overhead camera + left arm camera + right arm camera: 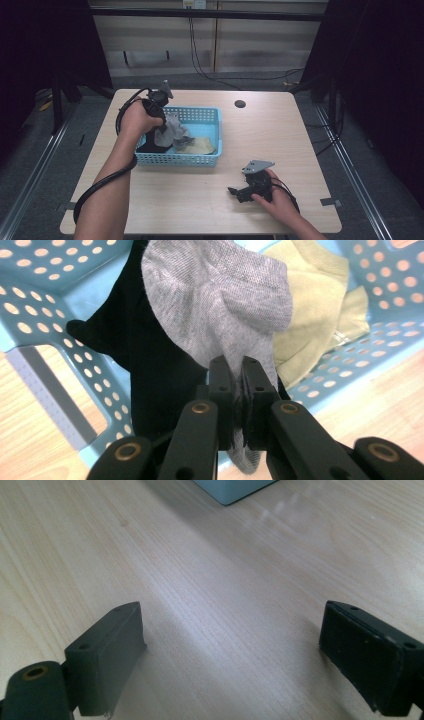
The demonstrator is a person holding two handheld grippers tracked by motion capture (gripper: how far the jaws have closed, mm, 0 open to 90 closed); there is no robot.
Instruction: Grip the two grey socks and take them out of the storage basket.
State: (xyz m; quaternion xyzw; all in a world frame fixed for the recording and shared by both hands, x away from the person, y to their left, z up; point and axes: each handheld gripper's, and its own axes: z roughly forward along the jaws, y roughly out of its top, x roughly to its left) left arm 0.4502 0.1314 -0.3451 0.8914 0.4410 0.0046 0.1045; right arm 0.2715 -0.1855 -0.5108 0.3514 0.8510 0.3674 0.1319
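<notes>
Right gripper [235,192] apart, idle on counter [210,200]; left gripper [237,390] clamped on grey sock [225,300]; thin pinch may slip over basket [180,160].

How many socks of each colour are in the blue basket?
Grey sock, pinched by the left gripper: 1
Black sock: 1
Beige sock: 1
Total: 3 socks in the blue basket

Surface: pale wooden desk [210,200] | On it: blue perforated basket [200,159] left of centre | right hand-held gripper [235,191] resting near front.
</notes>
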